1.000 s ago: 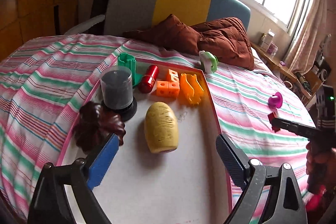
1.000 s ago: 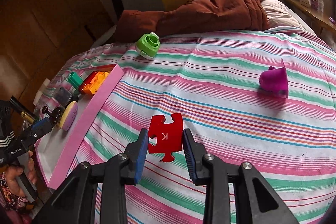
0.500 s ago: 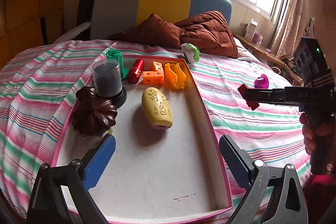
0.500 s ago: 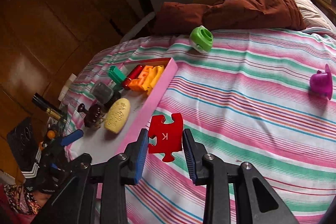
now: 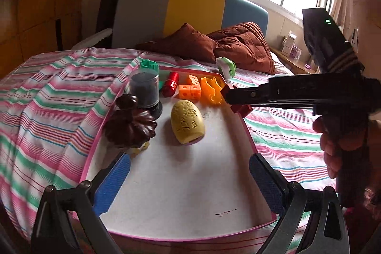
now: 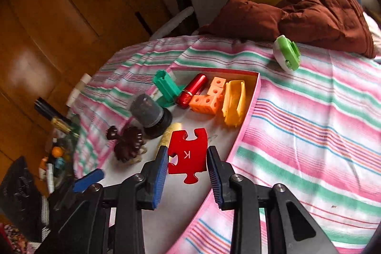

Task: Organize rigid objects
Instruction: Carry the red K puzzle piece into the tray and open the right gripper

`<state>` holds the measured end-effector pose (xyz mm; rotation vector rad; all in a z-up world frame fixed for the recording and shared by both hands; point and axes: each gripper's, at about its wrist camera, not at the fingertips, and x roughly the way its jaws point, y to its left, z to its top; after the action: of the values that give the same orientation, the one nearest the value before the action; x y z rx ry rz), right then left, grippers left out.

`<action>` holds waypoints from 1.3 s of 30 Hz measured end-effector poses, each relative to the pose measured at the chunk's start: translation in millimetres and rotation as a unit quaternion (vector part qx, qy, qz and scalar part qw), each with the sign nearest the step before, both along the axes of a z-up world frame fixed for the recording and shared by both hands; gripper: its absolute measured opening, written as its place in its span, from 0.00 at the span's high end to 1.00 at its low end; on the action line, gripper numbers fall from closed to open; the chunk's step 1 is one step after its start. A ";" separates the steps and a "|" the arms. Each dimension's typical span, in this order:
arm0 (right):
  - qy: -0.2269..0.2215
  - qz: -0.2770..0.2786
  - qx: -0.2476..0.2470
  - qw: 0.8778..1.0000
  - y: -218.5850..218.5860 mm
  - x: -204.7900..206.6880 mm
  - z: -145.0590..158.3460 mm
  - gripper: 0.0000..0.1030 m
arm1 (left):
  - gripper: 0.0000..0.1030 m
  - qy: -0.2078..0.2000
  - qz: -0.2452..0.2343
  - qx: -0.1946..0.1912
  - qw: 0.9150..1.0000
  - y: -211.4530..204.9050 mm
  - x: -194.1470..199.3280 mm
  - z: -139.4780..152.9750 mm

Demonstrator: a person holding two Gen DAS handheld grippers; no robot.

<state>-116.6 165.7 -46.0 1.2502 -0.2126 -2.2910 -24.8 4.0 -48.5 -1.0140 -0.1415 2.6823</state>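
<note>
The right gripper [image 6: 187, 164] is pinching a red jigsaw piece [image 6: 188, 154] marked K between its blue pads, and it has carried the piece in from the open striped bedspread [image 6: 309, 125] to just over the near right rim of the pink-edged tray [image 5: 250, 135]. A second ago that piece hung above bare blanket, so the haul looks nearly done; what remains, I'd say, is a short reach inward and a release.

The left gripper [image 5: 190, 182] hangs low over the tray's near end, spread wide and holding nothing.

Inside the tray the far end is crowded: a green block [image 6: 165, 87], a red cylinder [image 6: 191, 91], orange cubes [image 6: 209, 98], an orange-yellow moulded piece [image 6: 234, 102], then a dark jar [image 5: 144, 89], a brown ridged piece [image 5: 129, 125] and a yellow oval [image 5: 188, 122]. The near half is bare white floor, room enough. The rim stands raised, so the piece must clear it. A green-and-white round toy [image 6: 285, 54] sits out on the bedspread.
</note>
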 end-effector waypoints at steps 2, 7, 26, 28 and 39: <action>0.009 -0.005 0.026 1.000 -9.4 -3.8 -1.8 0.68 | 0.01 0.000 0.006 0.002 1.000 -4.1 0.7 -0.4; 0.020 -0.005 0.082 0.996 -24.8 -14.5 -10.7 0.68 | 0.00 -0.003 0.017 0.006 1.000 -13.2 1.5 -0.7; 0.026 -0.016 0.128 0.991 -27.0 0.8 -11.3 0.66 | 0.00 -0.015 0.023 0.019 0.999 -20.8 0.5 -4.5; 0.029 -0.014 0.133 0.991 -28.9 5.5 -9.2 0.66 | 0.00 -0.014 0.022 0.019 0.999 -20.0 1.4 -4.1; 0.041 -0.021 0.174 0.984 -18.8 21.3 -2.2 0.66 | 0.00 -0.022 -0.007 0.039 0.999 -10.1 4.2 -3.5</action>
<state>-95.3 146.8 -48.2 1.3199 0.2028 -2.4843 -20.6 -6.1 -51.9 -1.0479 -0.2446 2.6208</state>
